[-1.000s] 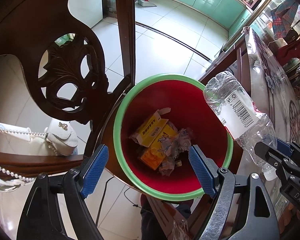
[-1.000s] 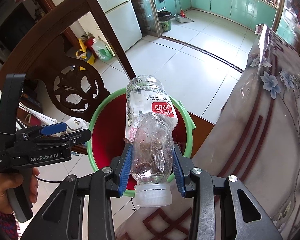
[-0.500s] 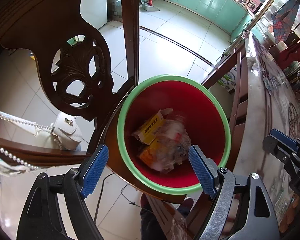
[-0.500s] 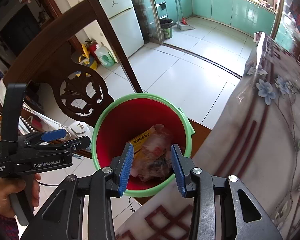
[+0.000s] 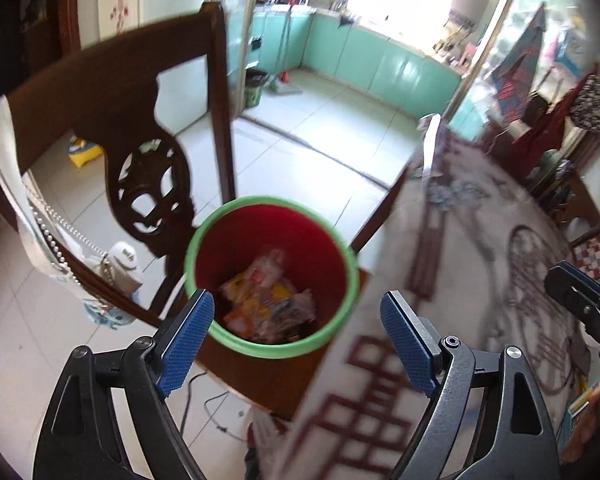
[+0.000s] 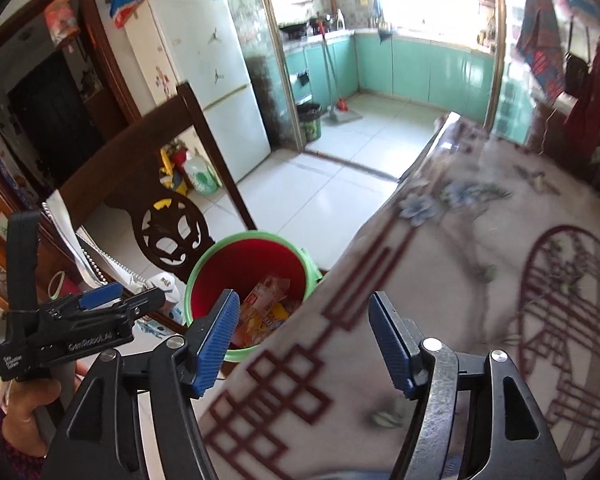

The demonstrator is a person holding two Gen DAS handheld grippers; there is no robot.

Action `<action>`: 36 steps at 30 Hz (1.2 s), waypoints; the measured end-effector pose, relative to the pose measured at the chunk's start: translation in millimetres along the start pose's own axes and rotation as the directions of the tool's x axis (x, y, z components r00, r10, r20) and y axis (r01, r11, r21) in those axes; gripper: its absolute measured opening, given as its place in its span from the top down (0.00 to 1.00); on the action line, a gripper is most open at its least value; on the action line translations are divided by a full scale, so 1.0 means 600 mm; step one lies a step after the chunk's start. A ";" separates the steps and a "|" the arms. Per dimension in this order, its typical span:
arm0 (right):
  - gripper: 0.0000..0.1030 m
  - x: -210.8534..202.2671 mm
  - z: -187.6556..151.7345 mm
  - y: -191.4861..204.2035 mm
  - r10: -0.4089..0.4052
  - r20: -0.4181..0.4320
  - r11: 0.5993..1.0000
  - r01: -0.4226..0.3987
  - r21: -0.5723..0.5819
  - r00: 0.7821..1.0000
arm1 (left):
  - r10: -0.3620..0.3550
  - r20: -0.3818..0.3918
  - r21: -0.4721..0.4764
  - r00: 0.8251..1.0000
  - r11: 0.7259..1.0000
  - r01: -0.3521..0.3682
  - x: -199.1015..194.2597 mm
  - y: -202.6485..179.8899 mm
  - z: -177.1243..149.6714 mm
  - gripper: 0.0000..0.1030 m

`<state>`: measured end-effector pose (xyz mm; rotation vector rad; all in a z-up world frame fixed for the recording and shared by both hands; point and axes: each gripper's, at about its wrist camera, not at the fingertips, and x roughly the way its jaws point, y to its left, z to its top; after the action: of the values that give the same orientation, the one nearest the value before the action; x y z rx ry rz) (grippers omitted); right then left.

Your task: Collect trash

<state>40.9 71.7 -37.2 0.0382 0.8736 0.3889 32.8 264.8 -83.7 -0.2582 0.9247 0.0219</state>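
A red bin with a green rim (image 5: 272, 200) stands on the floor between a carved chair and the table. It holds yellow boxes, wrappers (image 5: 260, 304) and a clear bottle with a red label (image 5: 262, 274), which lies on top. My left gripper (image 5: 296, 308) hovers above the bin, its jaws wide and still opening a little, with nothing between them. My right gripper (image 6: 304, 304) is over the table's edge beside the bin (image 6: 256, 236); its jaws are opening and hold nothing. The bottle's label (image 6: 266, 292) shows inside the bin.
A dark carved wooden chair (image 5: 112, 92) stands left of the bin, with a white pearl-chained purse (image 5: 124, 256) on it. The table with a flowered cloth (image 6: 460, 260) fills the right. A hand (image 6: 24, 408) holds the left gripper (image 6: 140, 302). Tiled floor runs back to a kitchen.
The right gripper let go of the bottle, which dropped into the bin, and its jaws widened. Both grippers rose and drew back from the bin.
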 end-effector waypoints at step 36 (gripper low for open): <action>0.02 -0.360 -0.119 -0.221 -0.287 0.387 0.955 0.230 0.186 0.876 | -0.052 0.507 0.152 0.860 0.988 -0.029 -0.226 -0.320 -0.083 0.00</action>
<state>-95.5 -135.8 51.0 0.1220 0.4752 0.0604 -63.5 79.6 35.2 -0.1019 0.3893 0.0066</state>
